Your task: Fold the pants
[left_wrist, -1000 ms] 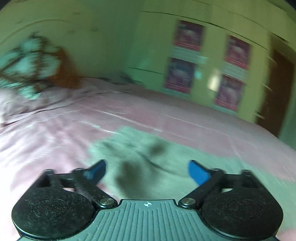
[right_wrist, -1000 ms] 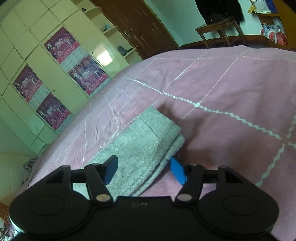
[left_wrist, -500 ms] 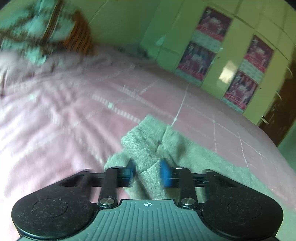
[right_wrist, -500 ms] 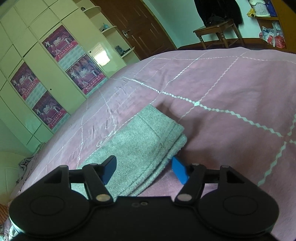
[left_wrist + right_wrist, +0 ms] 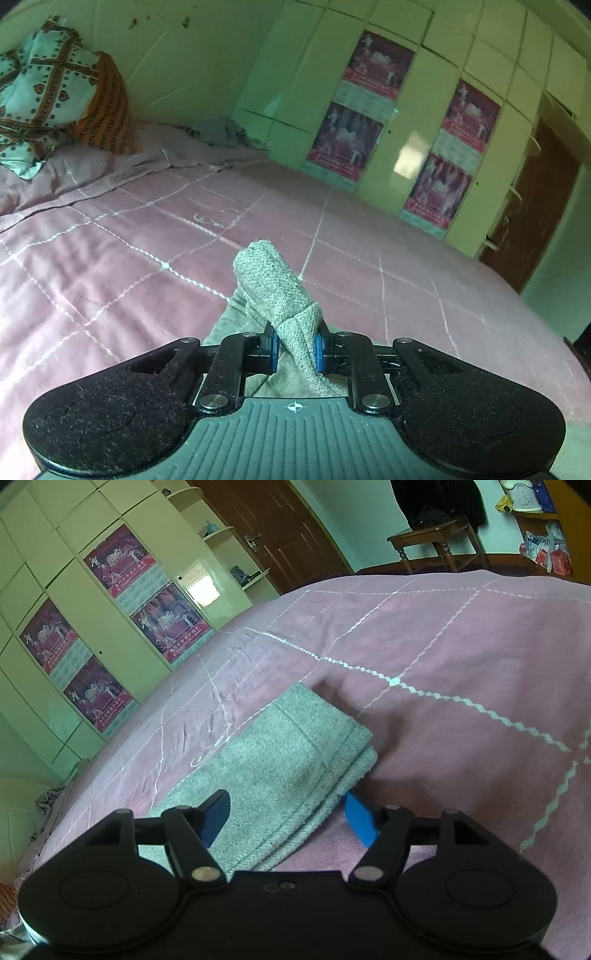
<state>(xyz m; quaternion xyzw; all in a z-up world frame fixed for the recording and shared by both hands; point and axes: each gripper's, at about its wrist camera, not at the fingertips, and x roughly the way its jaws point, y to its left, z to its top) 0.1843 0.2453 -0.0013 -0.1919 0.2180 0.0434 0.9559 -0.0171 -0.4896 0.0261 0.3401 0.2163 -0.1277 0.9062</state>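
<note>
Pants (image 5: 280, 291): grey, lying on my pink bed (image 5: 110, 258). Left tool (image 5: 294, 347) has just clamped shut on a bunched fold at lower centre of its frame. Right tool (image 5: 286, 818) gapes open, straddling the folded hem (image 5: 295, 760), pads (image 5: 360, 819) not pressing.

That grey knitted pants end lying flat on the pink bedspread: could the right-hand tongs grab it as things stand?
Probably yes: the right tongs stand open astride the grey knitted pants, with nothing between the blue pads and the cloth.
</note>
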